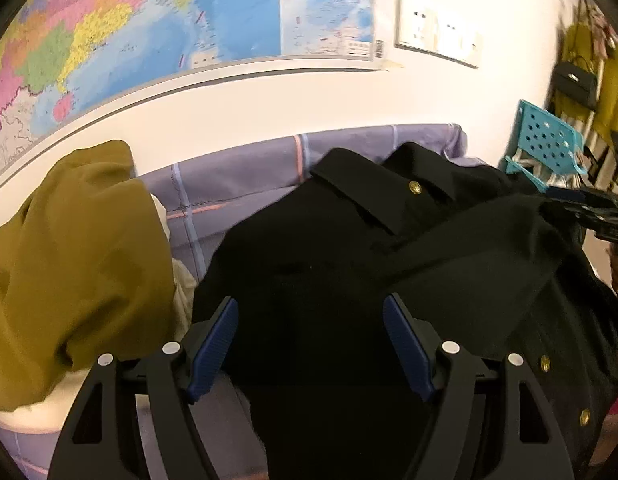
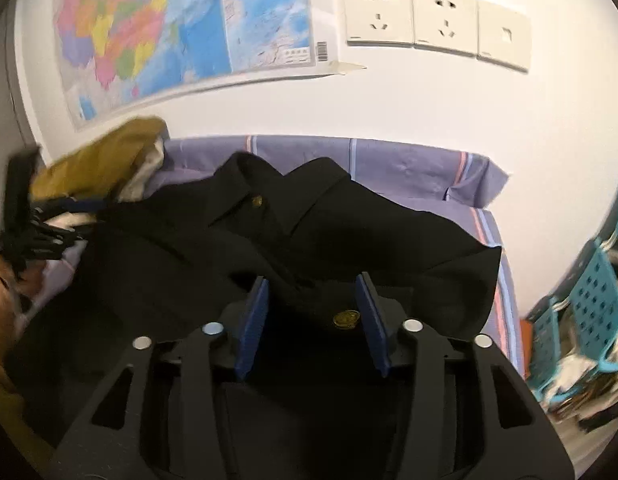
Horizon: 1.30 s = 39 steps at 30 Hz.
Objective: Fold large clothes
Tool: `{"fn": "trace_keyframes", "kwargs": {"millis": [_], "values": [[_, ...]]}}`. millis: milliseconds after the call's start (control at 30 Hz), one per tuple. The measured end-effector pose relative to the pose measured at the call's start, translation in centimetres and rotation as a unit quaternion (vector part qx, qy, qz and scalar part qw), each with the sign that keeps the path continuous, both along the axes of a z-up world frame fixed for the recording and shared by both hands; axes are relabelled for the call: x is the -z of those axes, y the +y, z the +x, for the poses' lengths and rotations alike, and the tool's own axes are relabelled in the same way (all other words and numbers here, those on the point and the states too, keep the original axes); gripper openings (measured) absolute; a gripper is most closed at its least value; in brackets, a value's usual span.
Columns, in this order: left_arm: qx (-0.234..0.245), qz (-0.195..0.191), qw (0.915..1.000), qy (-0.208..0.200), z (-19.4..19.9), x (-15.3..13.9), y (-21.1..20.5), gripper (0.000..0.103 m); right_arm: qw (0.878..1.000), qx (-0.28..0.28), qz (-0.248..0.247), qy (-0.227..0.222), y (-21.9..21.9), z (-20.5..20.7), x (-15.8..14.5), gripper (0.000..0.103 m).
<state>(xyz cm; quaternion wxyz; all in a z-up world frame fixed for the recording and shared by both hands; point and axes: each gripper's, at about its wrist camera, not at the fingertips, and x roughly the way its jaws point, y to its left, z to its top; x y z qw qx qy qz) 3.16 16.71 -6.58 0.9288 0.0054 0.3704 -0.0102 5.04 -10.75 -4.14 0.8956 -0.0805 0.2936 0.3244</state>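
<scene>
A black jacket (image 1: 329, 248) with gold buttons lies on a bed with a purple plaid sheet (image 1: 237, 172), collar toward the wall. My left gripper (image 1: 311, 320) is open, its blue pads apart over the jacket's left part. My right gripper (image 2: 313, 296) is open over the jacket (image 2: 309, 220) near a gold button (image 2: 346, 318), with cloth between the pads but not pinched. The right gripper shows at the right edge of the left wrist view (image 1: 597, 212). The left gripper shows at the left edge of the right wrist view (image 2: 25, 216).
An olive-yellow garment (image 1: 69, 260) is heaped on the bed left of the jacket. A turquoise perforated basket (image 2: 589, 300) with clothes stands right of the bed. A wall map (image 1: 149, 32) and wall sockets (image 2: 437, 24) are behind the bed.
</scene>
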Motion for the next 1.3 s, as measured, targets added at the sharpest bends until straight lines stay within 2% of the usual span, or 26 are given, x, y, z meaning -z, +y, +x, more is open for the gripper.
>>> {"fn": "trace_keyframes", "kwargs": {"millis": [67,133,167,200,300,333,433,567,633,733,867,933,967,1033,1133,1167,1200,1300], "values": [[0.002,-0.001,1.0000,0.010,0.0,0.7,-0.4,0.072,1.000,0.001,0.004,0.017,0.3,0.6,0.7,0.049],[-0.003,-0.004,0.9998,0.021,0.5,1.5,-0.6,0.072,0.999,0.018,0.003,0.036,0.3,2.0,1.6,0.038],[-0.006,-0.006,0.9997,0.024,0.8,1.7,-0.7,0.072,0.999,0.021,0.002,0.048,0.2,2.7,2.0,0.037],[-0.006,-0.008,0.9997,0.022,0.1,1.5,-0.2,0.073,0.997,0.033,0.013,0.066,-0.3,3.6,2.4,0.037],[-0.007,-0.017,0.9996,0.021,-0.3,1.5,0.3,0.074,0.993,0.054,0.041,0.100,-1.5,4.7,2.9,0.052],[-0.008,-0.018,0.9996,0.021,-0.3,1.6,0.4,0.075,0.992,0.056,0.050,0.100,-1.9,4.5,2.7,0.052],[-0.012,-0.017,0.9996,0.020,-0.3,1.6,0.4,0.075,0.994,0.046,0.074,0.063,-2.7,2.3,0.8,0.052],[-0.016,-0.020,0.9996,0.015,-0.9,1.1,0.4,0.075,0.996,0.008,0.090,0.022,-2.8,-0.6,-1.3,0.052],[-0.019,-0.022,0.9995,0.013,-1.4,0.9,0.5,0.075,0.997,-0.018,0.075,0.015,-1.8,-1.5,-1.2,0.052],[-0.023,-0.029,0.9993,0.009,-2.7,0.5,0.7,0.075,0.998,-0.043,0.029,0.029,0.3,-1.5,0.7,0.044],[-0.028,-0.040,0.9988,0.008,-5.2,0.2,1.2,0.076,0.997,-0.004,-0.021,0.077,1.6,1.5,4.3,0.039],[-0.032,-0.048,0.9983,0.011,-6.3,0.3,1.4,0.079,0.996,0.002,-0.006,0.094,1.4,2.3,5.1,0.039],[-0.035,-0.056,0.9977,0.017,-7.2,0.5,1.7,0.079,0.995,0.005,-0.001,0.096,1.2,2.1,4.8,0.040],[-0.032,-0.073,0.9965,0.026,-8.7,0.9,2.2,0.079,0.997,-0.004,0.009,0.082,0.7,0.9,3.7,0.055],[-0.036,-0.091,0.9946,0.035,-10.7,1.5,2.7,0.080,0.997,-0.004,0.033,0.063,-1.5,-1.6,1.9,0.059],[-0.036,-0.107,0.9928,0.038,-11.6,1.8,3.0,0.081,0.997,-0.004,0.044,0.064,-2.3,-2.1,1.4,0.061],[-0.037,-0.118,0.9915,0.042,-12.1,2.0,3.1,0.081,0.996,-0.002,0.062,0.066,-3.6,-2.7,0.9,0.068],[-0.029,-0.155,0.9860,0.053,-13.9,2.8,3.1,0.081,0.990,0.005,0.112,0.080,-8.0,-4.5,0.0,0.073]]}}
